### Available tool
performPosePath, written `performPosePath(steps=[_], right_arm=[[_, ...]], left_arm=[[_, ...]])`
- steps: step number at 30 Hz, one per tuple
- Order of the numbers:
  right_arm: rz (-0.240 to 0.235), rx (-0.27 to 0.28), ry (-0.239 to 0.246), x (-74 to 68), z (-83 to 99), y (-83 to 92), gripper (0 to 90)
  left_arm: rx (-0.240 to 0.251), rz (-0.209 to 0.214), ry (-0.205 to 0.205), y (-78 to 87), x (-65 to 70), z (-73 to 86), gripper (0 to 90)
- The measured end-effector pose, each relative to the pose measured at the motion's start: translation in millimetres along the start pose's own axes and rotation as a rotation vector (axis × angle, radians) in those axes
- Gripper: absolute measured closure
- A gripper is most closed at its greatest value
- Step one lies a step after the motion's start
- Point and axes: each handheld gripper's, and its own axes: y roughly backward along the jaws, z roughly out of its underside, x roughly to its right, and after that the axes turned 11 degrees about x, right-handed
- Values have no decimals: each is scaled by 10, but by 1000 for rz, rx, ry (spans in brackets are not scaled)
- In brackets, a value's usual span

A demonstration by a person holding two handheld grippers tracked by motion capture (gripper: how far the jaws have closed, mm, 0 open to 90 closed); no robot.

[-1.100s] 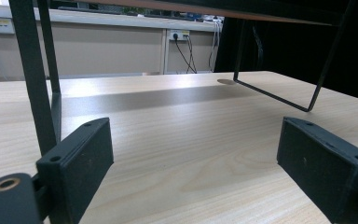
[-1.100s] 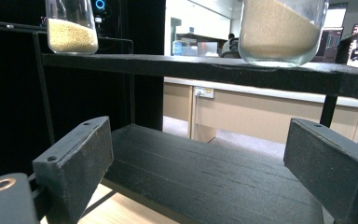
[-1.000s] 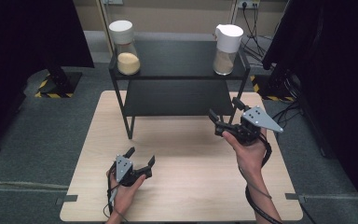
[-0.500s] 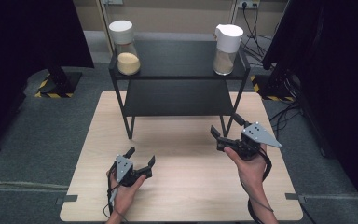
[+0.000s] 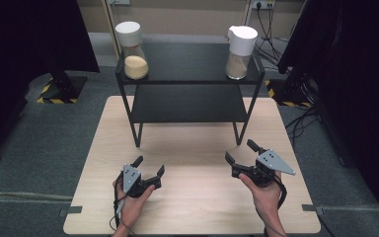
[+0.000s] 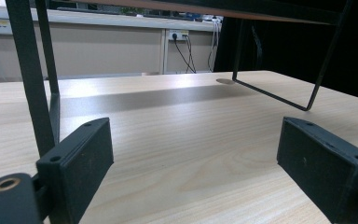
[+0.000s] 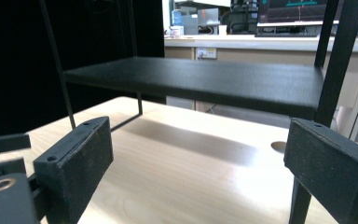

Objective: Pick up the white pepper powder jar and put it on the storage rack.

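A black two-tier rack (image 5: 187, 101) stands at the back of the light wooden table (image 5: 197, 197). Its top shelf carries a glass jar of yellow grain with a white lid (image 5: 134, 52) at the left and a white-lidded jar of beige powder (image 5: 240, 47) at the right. My left gripper (image 5: 149, 165) rests low at the table's front left, open and holding nothing. My right gripper (image 5: 240, 151) is at the front right, open and holding nothing, near the rack's right front leg (image 5: 241, 126). In the left gripper view the gripper (image 6: 191, 163) faces the rack's legs. In the right gripper view the gripper (image 7: 191, 163) faces the lower shelf (image 7: 200, 81).
Bare wood lies between the two grippers and in front of the rack. Black curtains hang at both sides, and cables (image 5: 301, 113) lie on the floor to the right. A stand with a striped base (image 5: 61, 89) is on the floor at the left.
My right gripper has come down and back toward the front of the table, away from the rack. The left gripper has stayed where it was.
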Motion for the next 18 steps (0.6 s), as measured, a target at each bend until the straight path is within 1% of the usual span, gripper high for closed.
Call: performPosePath(steps=[3,4,6,9,12,15,17,18], right_arm=[[4,-16,-13,1,96,38,82],[4,-16,-13,1,96,38,82],[4,-32,-11,-4,161,64,81],[12,-57,-14,-11,265,114,81],[24,-65,-20,-16,346,155,82],[26,-87,-13,-16,411,178,81],[27,-100,-20,-14,459,195,81],[29,-110,-13,-18,489,208,81]], left_arm=[[0,0,0,0,1,0,100],[0,0,0,0,1,0,100],[1,0,1,2,0,2,100],[1,1,-1,2,3,1,100],[0,2,-3,2,4,0,100],[0,2,-2,3,4,0,100],[0,3,-2,4,3,0,100],[0,3,0,2,2,0,100]])
